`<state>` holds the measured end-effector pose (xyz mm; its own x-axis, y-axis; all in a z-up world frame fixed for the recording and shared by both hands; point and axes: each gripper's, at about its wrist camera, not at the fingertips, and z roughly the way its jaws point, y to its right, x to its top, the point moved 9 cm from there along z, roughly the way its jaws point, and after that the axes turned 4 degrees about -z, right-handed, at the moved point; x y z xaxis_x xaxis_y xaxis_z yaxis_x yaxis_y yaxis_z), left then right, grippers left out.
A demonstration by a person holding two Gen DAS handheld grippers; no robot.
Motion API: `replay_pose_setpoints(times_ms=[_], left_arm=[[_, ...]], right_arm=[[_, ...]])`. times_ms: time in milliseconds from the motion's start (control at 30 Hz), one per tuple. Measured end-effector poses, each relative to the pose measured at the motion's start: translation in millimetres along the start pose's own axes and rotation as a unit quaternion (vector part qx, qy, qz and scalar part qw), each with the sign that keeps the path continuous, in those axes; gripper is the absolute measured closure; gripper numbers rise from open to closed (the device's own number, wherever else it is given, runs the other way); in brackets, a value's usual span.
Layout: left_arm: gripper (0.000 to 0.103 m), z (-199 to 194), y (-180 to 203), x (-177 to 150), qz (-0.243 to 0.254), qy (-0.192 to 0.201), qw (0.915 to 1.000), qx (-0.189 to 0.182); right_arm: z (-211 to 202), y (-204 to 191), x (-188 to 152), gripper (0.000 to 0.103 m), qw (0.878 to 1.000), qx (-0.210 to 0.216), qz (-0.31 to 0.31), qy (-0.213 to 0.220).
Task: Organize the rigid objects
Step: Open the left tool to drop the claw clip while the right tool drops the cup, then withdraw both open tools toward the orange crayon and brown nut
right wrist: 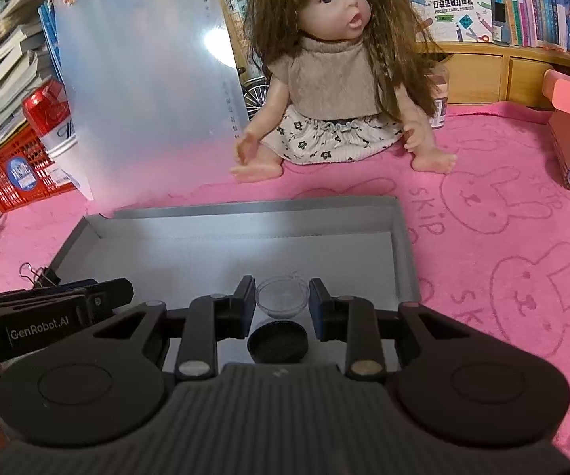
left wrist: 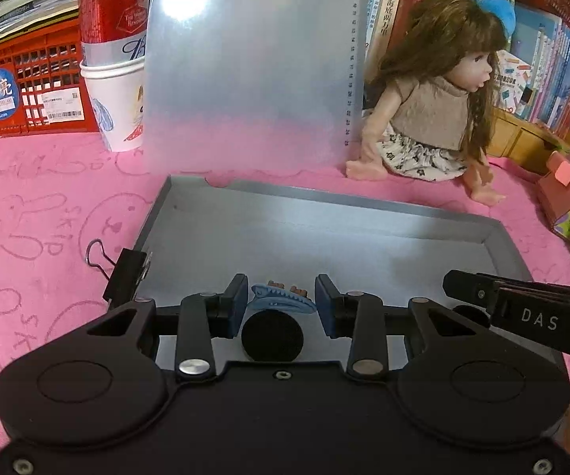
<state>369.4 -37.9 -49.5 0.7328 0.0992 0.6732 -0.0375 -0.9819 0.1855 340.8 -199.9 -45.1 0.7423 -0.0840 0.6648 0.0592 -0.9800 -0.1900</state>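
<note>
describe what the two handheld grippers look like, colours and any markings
Both are matte black. The left gripper has a smooth body with two round raised discs, silver pivot pins and blue pads on its fingers. The right gripper matches it, but its centre housing is ribbed. Seen from the side, the left one reads "GenRobot.AI" and the right one "DAS" in pale letters. No cables or sleeves show.

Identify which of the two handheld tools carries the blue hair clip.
The left tool holds the blue hair clip between its pads; the right tool holds a small clear dish instead.
</note>
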Motion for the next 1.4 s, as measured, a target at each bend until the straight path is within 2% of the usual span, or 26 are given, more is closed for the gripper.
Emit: replay_pose_setpoints(times_ms=[400,467,600,933,1400], left_arm=[[0.067,2.0,0.0,-5.6,0.016,0.004,0.9999,0.003],[0.065,0.5,0.4,-6.6,0.019,0.004,0.9998,0.004],[0.057,-9.4,2.3,-6.8,0.022,0.010,0.9997,-0.002],[0.031,-63.2,13.5,-8.9,0.047,0.058,0.9968,-0.027],[0.026,-135.8,12.3,-45.7,0.065,0.094,0.9914,-0.063]], right_arm=[[5.6,-4.8,-4.1,0.066,1.000,-0.006,-0.012,0.001],[4.1,-4.4,-4.4,0.049,1.000,-0.006,-0.010,0.005],[-4.7,-6.2,-5.1,0.041,1.000,-0.003,-0.015,0.017],[-48.5,-14.5,-6.6,0.020,0.997,0.015,-0.037,0.060],[-114.7,-29.0,-38.4,0.013,0.990,0.031,-0.083,0.112]])
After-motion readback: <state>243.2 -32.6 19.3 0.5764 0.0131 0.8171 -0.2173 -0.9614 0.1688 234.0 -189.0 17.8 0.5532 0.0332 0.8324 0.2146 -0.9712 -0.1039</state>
